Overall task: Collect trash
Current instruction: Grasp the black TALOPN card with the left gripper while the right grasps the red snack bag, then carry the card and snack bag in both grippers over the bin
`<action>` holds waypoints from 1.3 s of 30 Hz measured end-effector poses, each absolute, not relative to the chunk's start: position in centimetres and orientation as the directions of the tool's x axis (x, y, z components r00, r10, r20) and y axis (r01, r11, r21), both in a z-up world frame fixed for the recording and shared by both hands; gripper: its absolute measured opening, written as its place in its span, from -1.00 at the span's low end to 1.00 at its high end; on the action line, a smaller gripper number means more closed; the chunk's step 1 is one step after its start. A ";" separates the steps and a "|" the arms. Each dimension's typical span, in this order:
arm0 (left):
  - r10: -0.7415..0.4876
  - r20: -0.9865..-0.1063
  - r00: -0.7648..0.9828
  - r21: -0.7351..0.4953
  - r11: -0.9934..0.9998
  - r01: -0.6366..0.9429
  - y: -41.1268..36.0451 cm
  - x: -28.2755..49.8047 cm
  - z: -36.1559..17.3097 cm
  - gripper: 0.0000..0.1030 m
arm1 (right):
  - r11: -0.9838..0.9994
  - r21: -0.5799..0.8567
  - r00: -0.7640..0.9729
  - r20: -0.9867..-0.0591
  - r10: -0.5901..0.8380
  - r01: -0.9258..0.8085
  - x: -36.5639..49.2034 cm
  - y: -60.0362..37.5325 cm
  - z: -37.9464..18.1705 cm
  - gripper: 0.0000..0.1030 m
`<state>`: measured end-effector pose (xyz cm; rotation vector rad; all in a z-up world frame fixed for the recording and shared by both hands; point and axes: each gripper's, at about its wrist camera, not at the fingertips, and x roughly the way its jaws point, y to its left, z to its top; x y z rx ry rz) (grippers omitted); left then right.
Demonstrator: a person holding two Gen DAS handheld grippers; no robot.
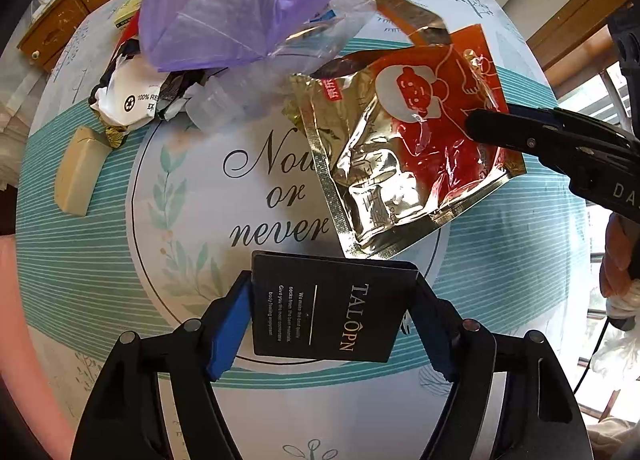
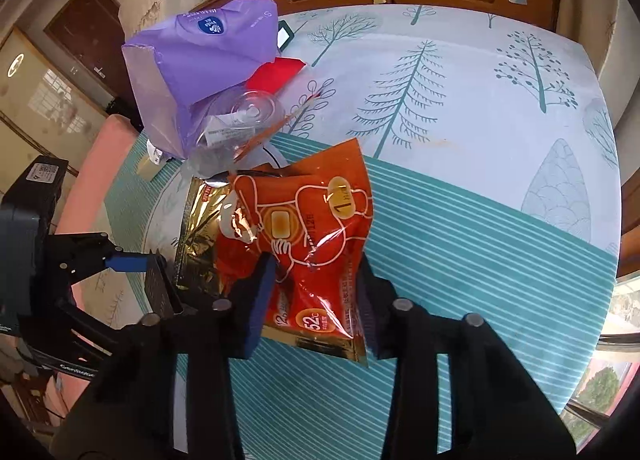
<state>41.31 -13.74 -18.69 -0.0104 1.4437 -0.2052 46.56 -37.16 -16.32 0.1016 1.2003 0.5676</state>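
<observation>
The red foil packet [image 2: 304,256] hangs over the tabletop [image 2: 460,220], pinched between the right gripper's [image 2: 316,292] fingers; the black card [image 1: 332,308] sits clamped in the left gripper [image 1: 332,316]; slick foil could slide free; the purple bag [image 1: 224,4] hides much of the pile beneath, its opening unclear.

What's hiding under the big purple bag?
Poking out beneath the purple bag are clear plastic wrap, a crumpled white wrapper and, in the right wrist view, a red piece. Whatever lies deeper beneath is covered.
</observation>
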 end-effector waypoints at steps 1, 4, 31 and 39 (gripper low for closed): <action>-0.147 -0.983 0.113 -0.132 0.983 0.126 -13.8 41.2 -18.6 0.45 | 0.859 0.362 0.247 -0.851 0.464 -0.363 46.2 -37.2 -16.0 -0.47; -0.148 -0.981 0.125 -0.134 0.985 0.110 -13.2 40.5 -18.1 0.44 | 0.859 0.352 0.266 -0.846 0.461 -0.371 45.3 -37.2 -15.2 -0.54; -0.263 -0.904 0.337 -0.231 0.964 0.134 -2.1 23.5 -5.5 0.44 | 0.930 0.298 0.449 -0.816 0.364 -0.213 24.5 -34.3 -4.4 -0.60; -0.310 -0.892 0.328 -0.241 0.942 0.234 3.3 12.0 -4.9 0.44 | 0.958 0.265 0.532 -0.799 0.281 -0.108 9.8 -27.3 -2.4 -0.60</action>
